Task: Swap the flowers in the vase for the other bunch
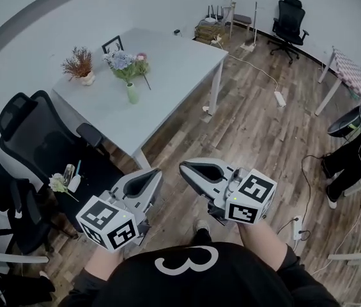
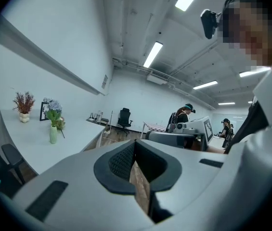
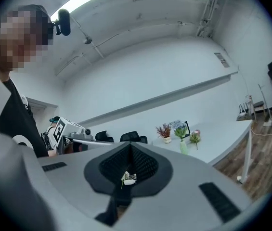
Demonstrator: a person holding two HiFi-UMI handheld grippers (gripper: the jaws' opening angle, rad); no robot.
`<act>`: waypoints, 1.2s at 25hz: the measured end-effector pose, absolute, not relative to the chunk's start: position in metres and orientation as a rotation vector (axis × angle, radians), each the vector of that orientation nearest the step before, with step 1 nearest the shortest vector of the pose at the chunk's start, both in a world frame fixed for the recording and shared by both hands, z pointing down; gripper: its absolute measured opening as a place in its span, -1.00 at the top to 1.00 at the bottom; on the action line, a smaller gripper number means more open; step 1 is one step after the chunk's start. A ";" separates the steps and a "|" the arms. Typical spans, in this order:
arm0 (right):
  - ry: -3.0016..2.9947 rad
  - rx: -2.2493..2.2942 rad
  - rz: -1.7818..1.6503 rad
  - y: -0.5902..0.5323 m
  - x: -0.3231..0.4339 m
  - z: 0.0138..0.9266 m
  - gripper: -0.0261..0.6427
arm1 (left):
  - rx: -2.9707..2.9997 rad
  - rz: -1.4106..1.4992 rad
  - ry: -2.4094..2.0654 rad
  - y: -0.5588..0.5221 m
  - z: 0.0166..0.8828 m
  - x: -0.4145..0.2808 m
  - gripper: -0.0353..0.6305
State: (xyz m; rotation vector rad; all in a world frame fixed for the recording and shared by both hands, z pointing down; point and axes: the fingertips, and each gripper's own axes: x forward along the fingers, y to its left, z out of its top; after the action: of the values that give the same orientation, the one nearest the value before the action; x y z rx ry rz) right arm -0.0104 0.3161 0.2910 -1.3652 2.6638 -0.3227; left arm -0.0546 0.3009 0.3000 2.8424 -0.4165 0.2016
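A slim green vase (image 1: 132,93) holding blue-and-green flowers (image 1: 122,61) stands on the grey table (image 1: 167,62), far ahead of both grippers. A pink-topped sprig (image 1: 144,64) is right beside it; I cannot tell whether it lies on the table or stands. A white bunch (image 1: 57,183) rests on a black chair's seat at the left, beside a small bottle (image 1: 70,174). My left gripper (image 1: 145,183) and right gripper (image 1: 195,170) are held side by side over the wooden floor, both shut and empty. The left gripper view shows the vase (image 2: 53,134); the right gripper view shows it too (image 3: 183,147).
A potted dried plant (image 1: 80,66) and a picture frame (image 1: 112,44) stand at the table's back. Black office chairs (image 1: 46,139) crowd its near left side. A power strip (image 1: 280,98) and cables lie on the floor. A person (image 1: 353,165) stands at the right.
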 end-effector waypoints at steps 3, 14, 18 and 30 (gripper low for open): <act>2.693 -1.281 -0.255 0.292 0.025 0.279 0.90 | 2.809 0.207 -0.452 0.278 0.301 -0.016 0.87; 2.737 -1.140 -0.265 0.228 0.096 0.272 0.90 | 2.781 0.143 -0.638 0.210 0.287 0.037 0.87; 2.751 -1.149 -0.276 0.204 0.105 0.279 0.90 | 2.751 0.140 -0.631 0.182 0.295 0.044 0.87; 2.745 -1.216 -0.259 0.060 0.124 0.277 0.89 | 2.730 0.077 -0.678 0.032 0.292 0.049 0.87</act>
State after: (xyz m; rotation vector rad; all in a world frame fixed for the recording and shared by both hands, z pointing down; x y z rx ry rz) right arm 0.1241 0.0599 0.2771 -1.2156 2.7450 -0.2595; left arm 0.0489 0.0319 0.2919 2.7303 -0.6782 0.0767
